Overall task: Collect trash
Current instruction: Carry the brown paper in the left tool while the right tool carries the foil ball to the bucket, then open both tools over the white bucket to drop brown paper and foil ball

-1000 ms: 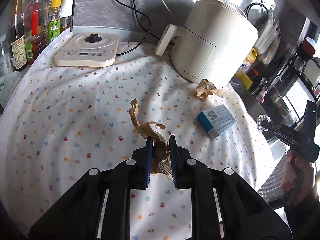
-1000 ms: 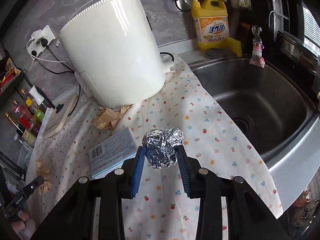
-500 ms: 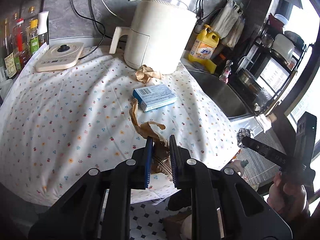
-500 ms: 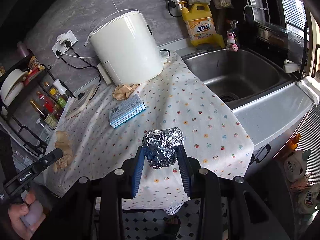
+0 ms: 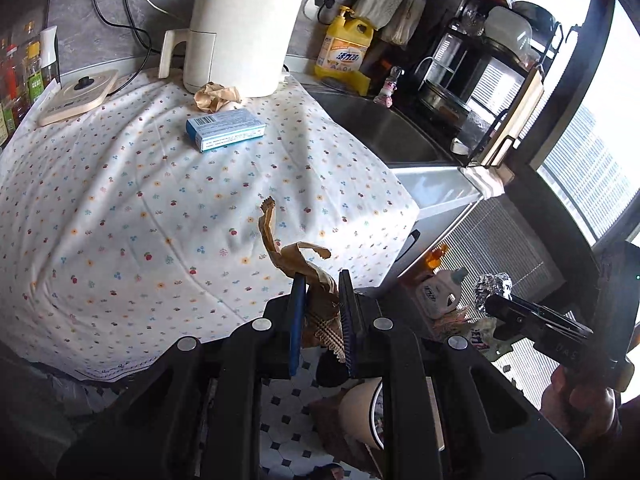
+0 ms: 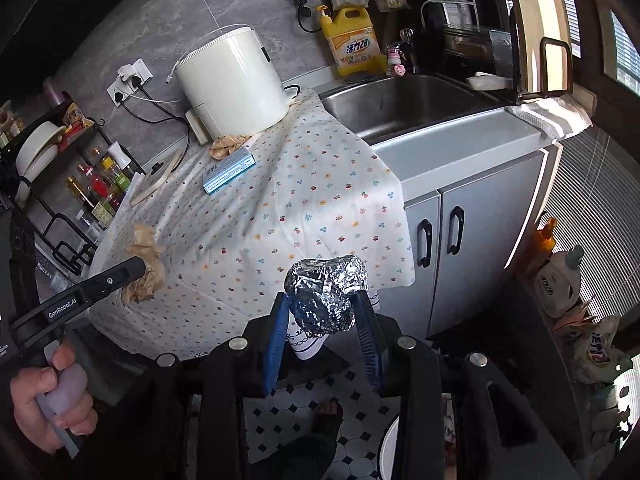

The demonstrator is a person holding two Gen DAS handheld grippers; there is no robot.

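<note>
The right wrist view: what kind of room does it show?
Most likely a home kitchen: a steel sink set in a counter, a dish soap bottle beside it, and sauce bottles on a rack.

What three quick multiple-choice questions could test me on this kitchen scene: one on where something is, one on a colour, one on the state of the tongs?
1. Where does the blue box lie?
A. in the sink
B. on the flowered cloth, near the white appliance
C. on the floor

2. What colour is the detergent bottle beside the sink?
A. yellow
B. green
C. red

3. What do the right tongs hold?
A. nothing
B. a spoon
C. a ball of crumpled foil

Answers:
1 B, the box rests on the flowered cloth in front of the white appliance.
2 A, its body is yellow with a pump top.
3 C, the foil ball sits clamped between the blue pads.
</note>
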